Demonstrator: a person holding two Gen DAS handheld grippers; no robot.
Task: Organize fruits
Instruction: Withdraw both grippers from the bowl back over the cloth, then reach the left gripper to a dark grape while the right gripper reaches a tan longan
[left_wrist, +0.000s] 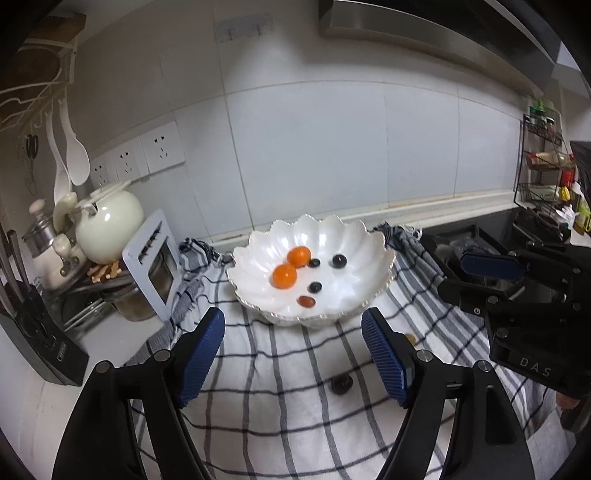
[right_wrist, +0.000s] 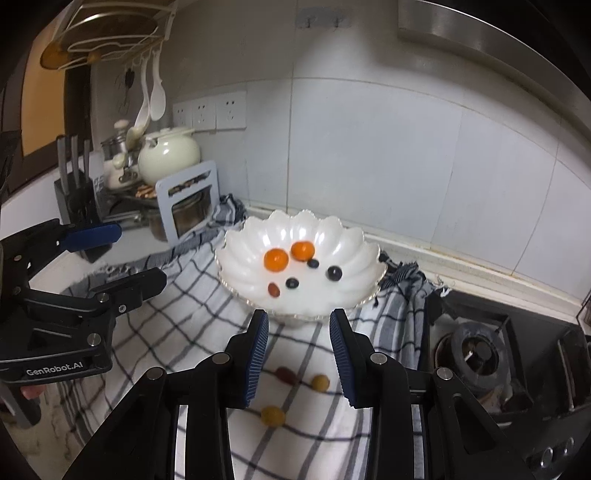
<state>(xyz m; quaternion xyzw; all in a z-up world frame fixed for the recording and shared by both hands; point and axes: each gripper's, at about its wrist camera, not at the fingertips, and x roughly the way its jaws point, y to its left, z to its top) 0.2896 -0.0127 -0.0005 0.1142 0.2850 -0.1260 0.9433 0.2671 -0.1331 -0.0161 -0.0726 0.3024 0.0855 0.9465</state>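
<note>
A white scalloped bowl (left_wrist: 354, 236) (right_wrist: 332, 236) stands on a checked cloth (left_wrist: 280, 421) (right_wrist: 177, 325). It holds two oranges (left_wrist: 284, 276) (right_wrist: 276, 259), three dark berries (left_wrist: 338, 260) (right_wrist: 334, 273) and a reddish-brown fruit (left_wrist: 306, 301) (right_wrist: 273, 290). On the cloth a dark fruit (left_wrist: 341, 384) lies between my left fingers. In the right wrist view a reddish fruit (right_wrist: 286, 374) and two yellow fruits (right_wrist: 320, 382) (right_wrist: 273, 415) lie below my right gripper. My left gripper (left_wrist: 293, 354) is open and empty in front of the bowl. My right gripper (right_wrist: 299, 354) is open and empty.
A cream teapot (left_wrist: 109, 221), a jar behind a pale blue frame (left_wrist: 151, 266), a pot and a black knife block (right_wrist: 75, 199) crowd the left counter. A gas hob (right_wrist: 480, 354) lies right of the cloth, with a spice rack (left_wrist: 546, 166) at the far right.
</note>
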